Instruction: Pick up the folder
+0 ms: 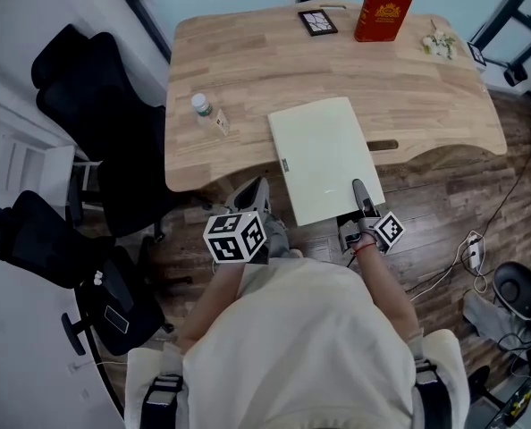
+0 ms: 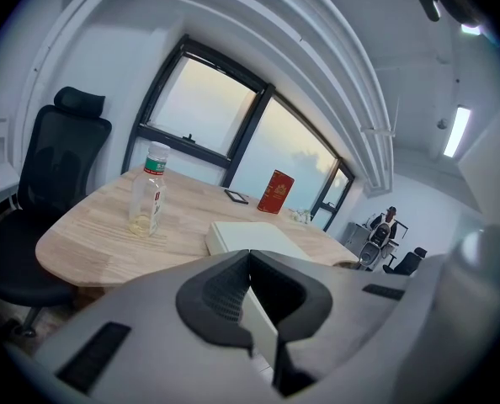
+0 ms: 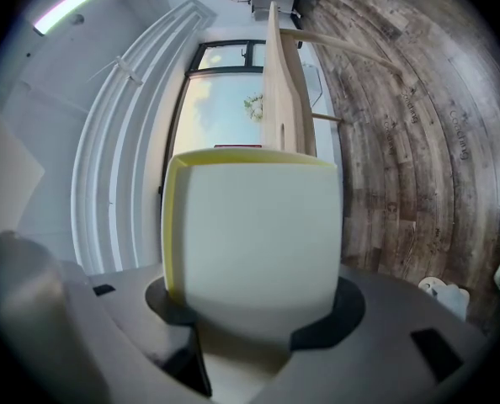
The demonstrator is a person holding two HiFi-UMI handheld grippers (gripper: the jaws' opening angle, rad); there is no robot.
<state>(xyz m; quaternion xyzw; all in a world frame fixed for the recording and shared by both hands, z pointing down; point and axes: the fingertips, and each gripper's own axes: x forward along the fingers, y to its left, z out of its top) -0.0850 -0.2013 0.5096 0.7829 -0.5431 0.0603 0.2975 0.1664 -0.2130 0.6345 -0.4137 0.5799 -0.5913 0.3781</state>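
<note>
Folder: a pale cream folder [image 1: 324, 159] lay lengthwise across the near edge of the wooden desk [image 1: 248, 70]. Its far part was over the desktop and its near part jutted out past the edge above the floor.
Right gripper: the right gripper [image 1: 362, 199] was at the folder's near right corner. In the right gripper view its jaws [image 3: 254, 310] were clamped on the folder [image 3: 254, 225], whose yellowish edge showed along the left side.
Left gripper: the left gripper [image 1: 255, 195] was just beside the folder's near left corner, below the desk edge. In the left gripper view its jaw tips [image 2: 250, 259] were pressed together with nothing between them, and the folder's edge [image 2: 250, 236] showed beyond them.
Bottle: a clear bottle with a white cap [image 1: 203, 110] stood upright on the left part of the desk, well apart from the folder.
Book: a red book [image 1: 383, 12] stood upright near the far edge.
Frame: a small black-framed square [image 1: 317, 21] lay flat just left of the book.
Chairs: black office chairs [image 1: 96, 105] stood left of the desk.
Floor: dark wood planks [image 1: 444, 204], with a white power strip [image 1: 473, 256] lying at the right.
</note>
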